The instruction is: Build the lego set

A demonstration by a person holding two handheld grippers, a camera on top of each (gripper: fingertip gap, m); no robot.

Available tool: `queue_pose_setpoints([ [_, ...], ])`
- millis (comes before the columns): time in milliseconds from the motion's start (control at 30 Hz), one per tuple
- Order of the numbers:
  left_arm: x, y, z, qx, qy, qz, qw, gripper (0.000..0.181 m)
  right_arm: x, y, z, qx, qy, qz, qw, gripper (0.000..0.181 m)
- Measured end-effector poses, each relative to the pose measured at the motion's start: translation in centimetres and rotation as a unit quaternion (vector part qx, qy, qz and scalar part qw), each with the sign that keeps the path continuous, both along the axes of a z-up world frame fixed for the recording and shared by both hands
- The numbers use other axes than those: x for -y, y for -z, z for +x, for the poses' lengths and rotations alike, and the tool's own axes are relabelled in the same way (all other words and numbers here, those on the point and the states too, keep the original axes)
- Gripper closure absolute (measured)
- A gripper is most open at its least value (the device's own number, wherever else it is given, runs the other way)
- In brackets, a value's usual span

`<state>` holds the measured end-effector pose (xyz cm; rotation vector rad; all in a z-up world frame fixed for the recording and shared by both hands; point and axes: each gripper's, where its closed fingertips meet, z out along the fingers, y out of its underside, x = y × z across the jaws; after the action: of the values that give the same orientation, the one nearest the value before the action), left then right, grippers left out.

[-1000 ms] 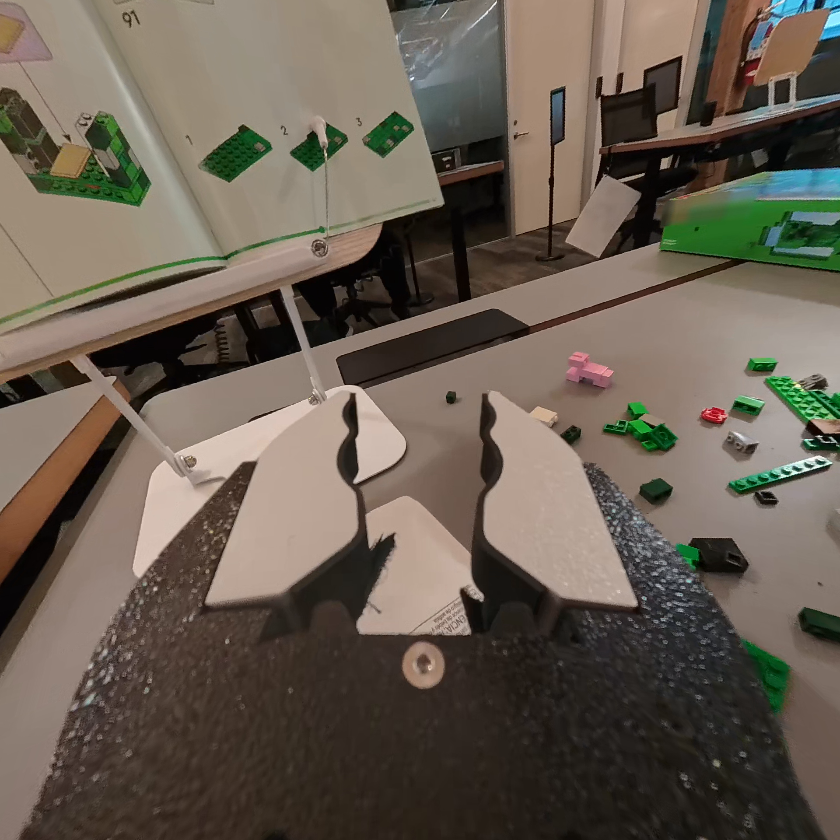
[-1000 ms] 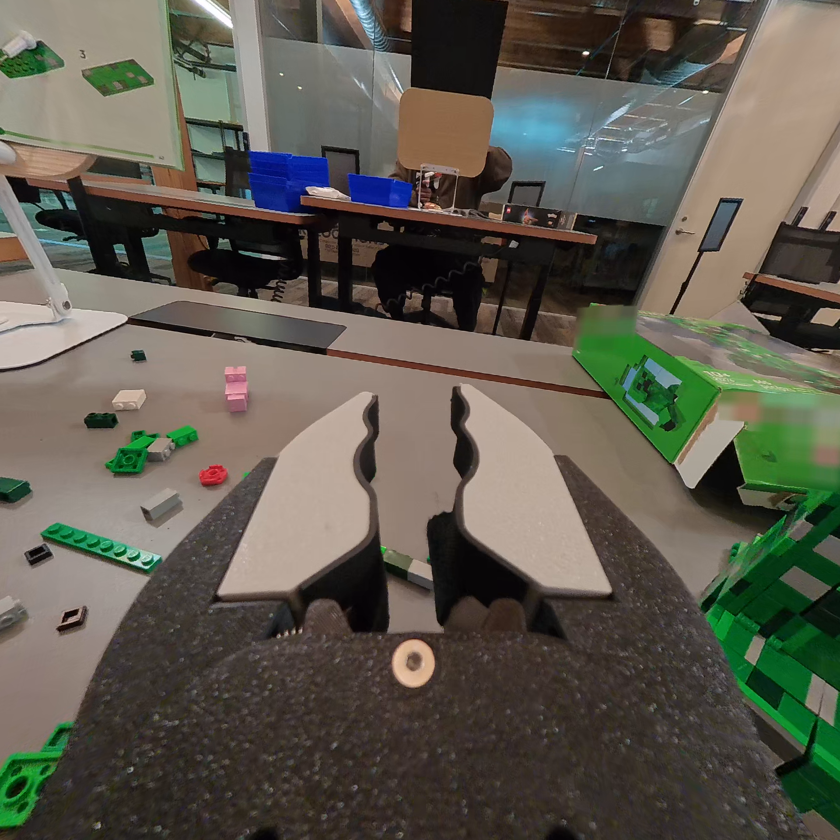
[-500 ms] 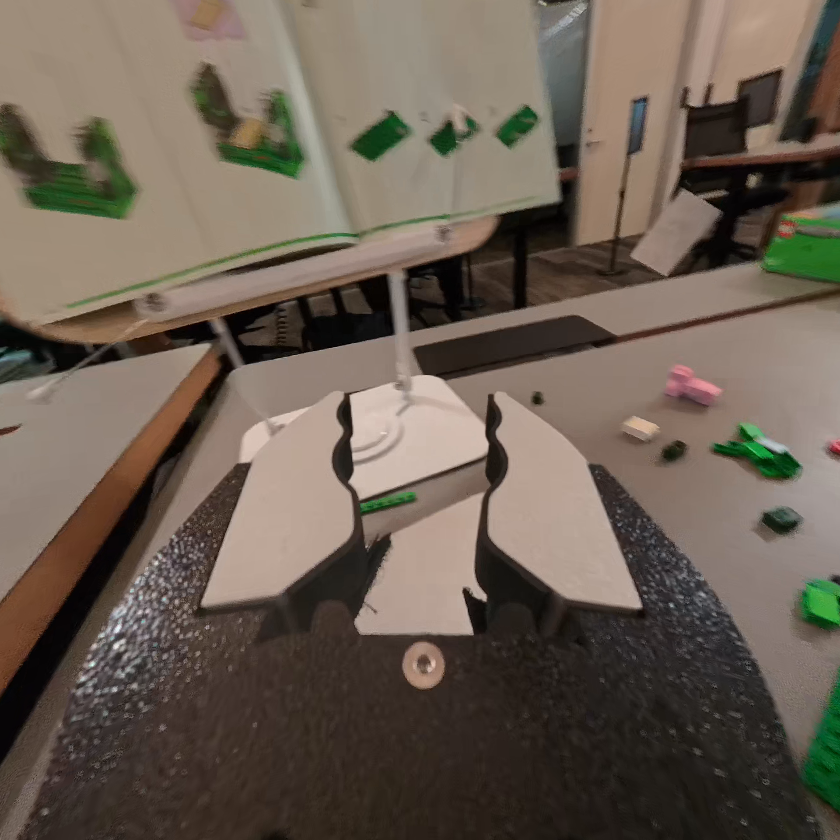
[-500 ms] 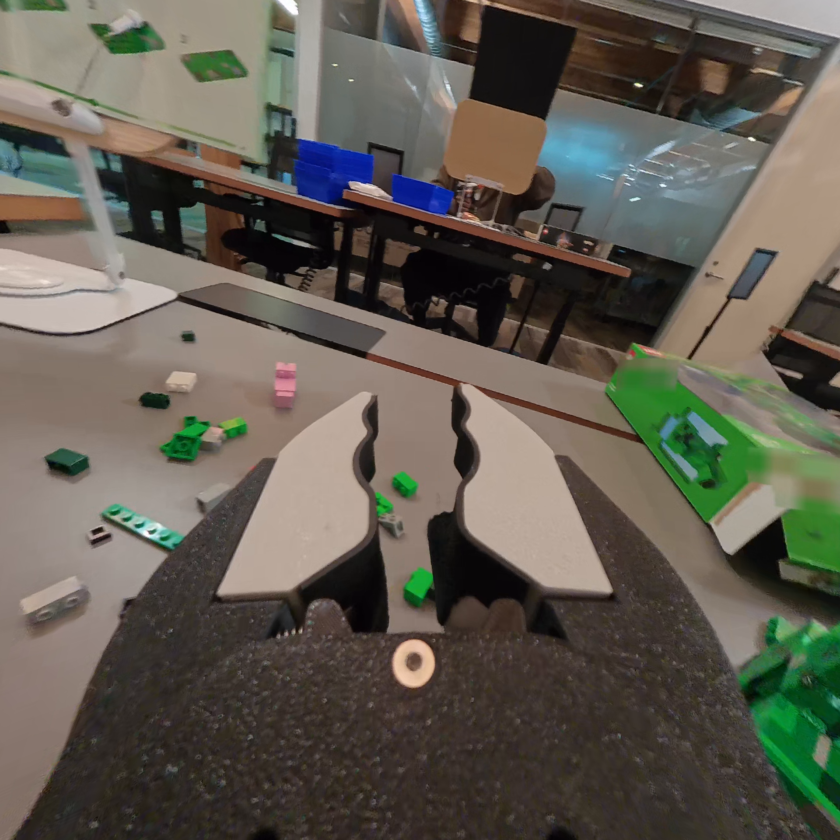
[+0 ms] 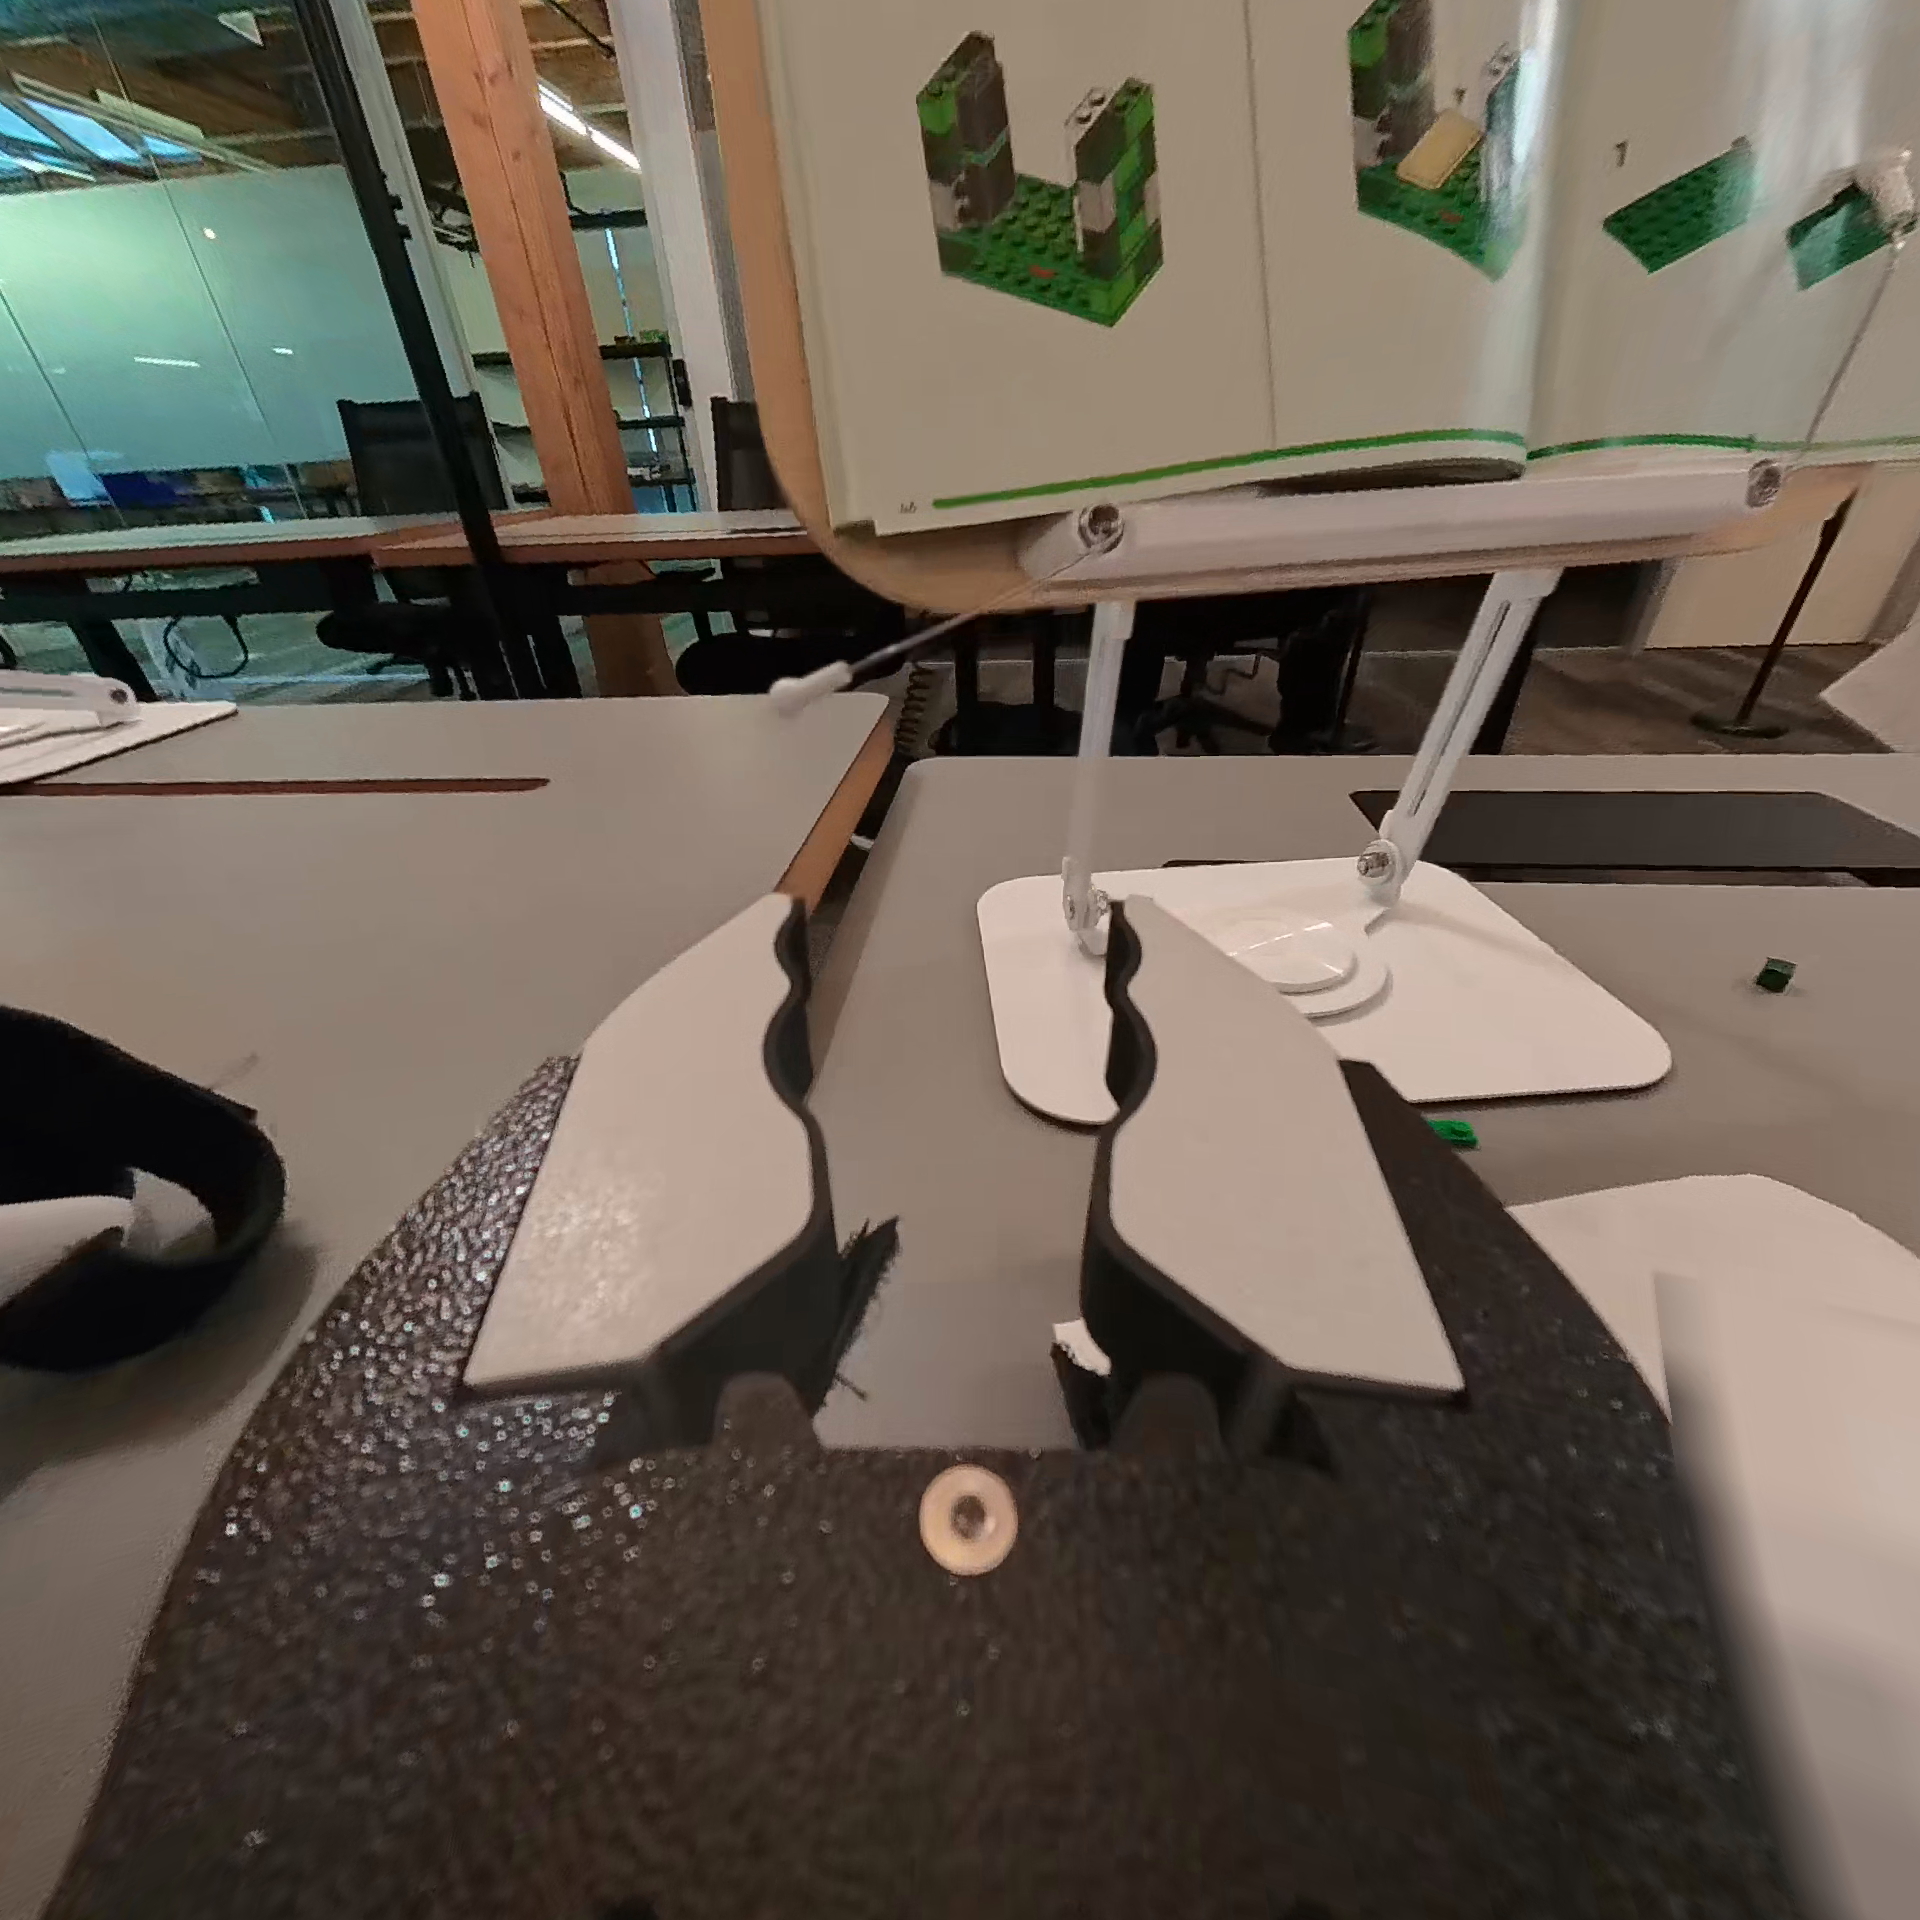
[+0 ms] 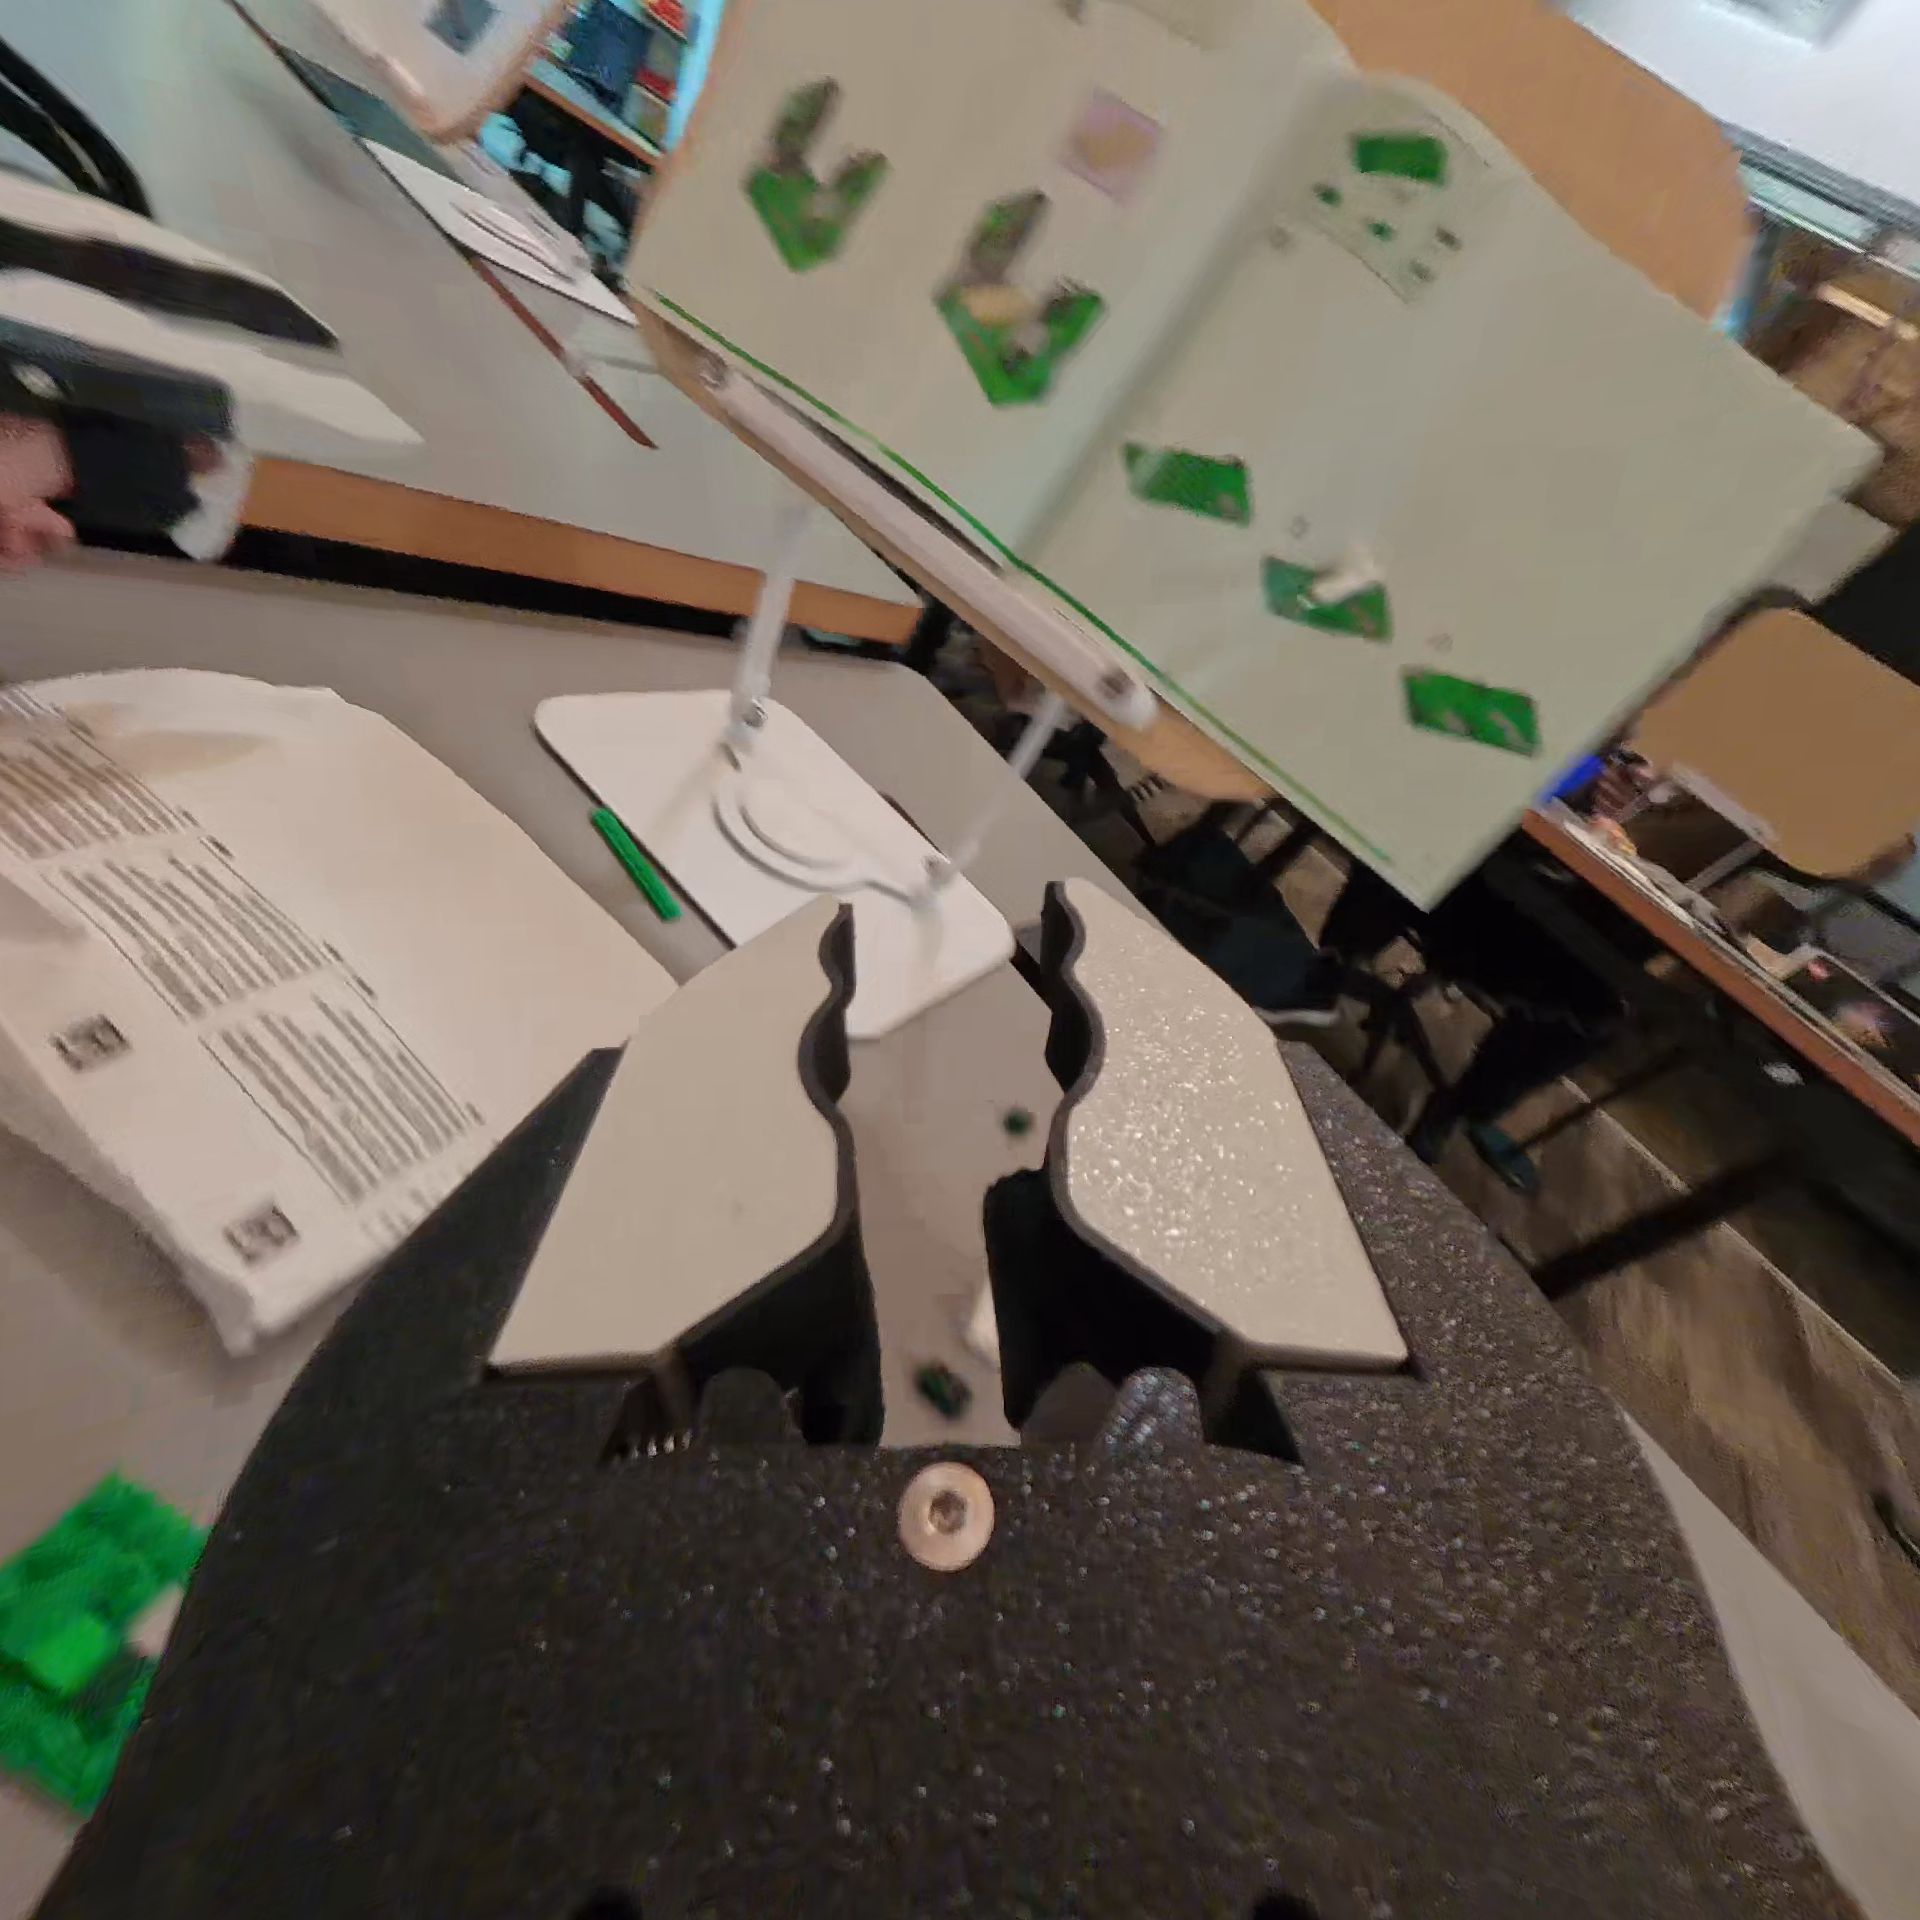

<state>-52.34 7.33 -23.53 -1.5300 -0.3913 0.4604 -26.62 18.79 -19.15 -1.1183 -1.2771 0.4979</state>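
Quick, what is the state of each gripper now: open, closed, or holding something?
Left gripper: open, jaws apart, holding nothing.
Right gripper: open, jaws apart, holding nothing.

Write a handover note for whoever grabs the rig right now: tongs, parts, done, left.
Left tongs: open, empty, over bare grey table.
Right tongs: open, empty, pointed toward the white stand base.
Instruction booklet is open on the stand. A thin green plate lies at the base's edge; a small dark green piece sits right of the base. A folded printed sheet lies on the table.
Done: nothing gripped; a blurred green build shows at the right view's lower left.
Left: pick the next piece, probably that plate.
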Motion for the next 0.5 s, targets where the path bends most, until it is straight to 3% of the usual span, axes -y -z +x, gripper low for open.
queue_pose_setpoints([
  [167,-1.4,1.7,0.7,0.013,0.023,-0.027,0.999,0.126,2.5,0.6,-4.5,0.000,-0.039,-0.020,0.999,0.149],
  [400,-1.4,1.1,1.2,0.010,0.039,-0.017,0.999,0.126,3.1,0.8,-5.3,-0.015,-0.045,-0.049,0.998,0.148],
  [500,-1.5,0.4,2.4,0.016,0.093,-0.017,0.995,0.126,3.3,0.7,-4.7,-0.027,-0.044,-0.063,0.997,0.148],
])
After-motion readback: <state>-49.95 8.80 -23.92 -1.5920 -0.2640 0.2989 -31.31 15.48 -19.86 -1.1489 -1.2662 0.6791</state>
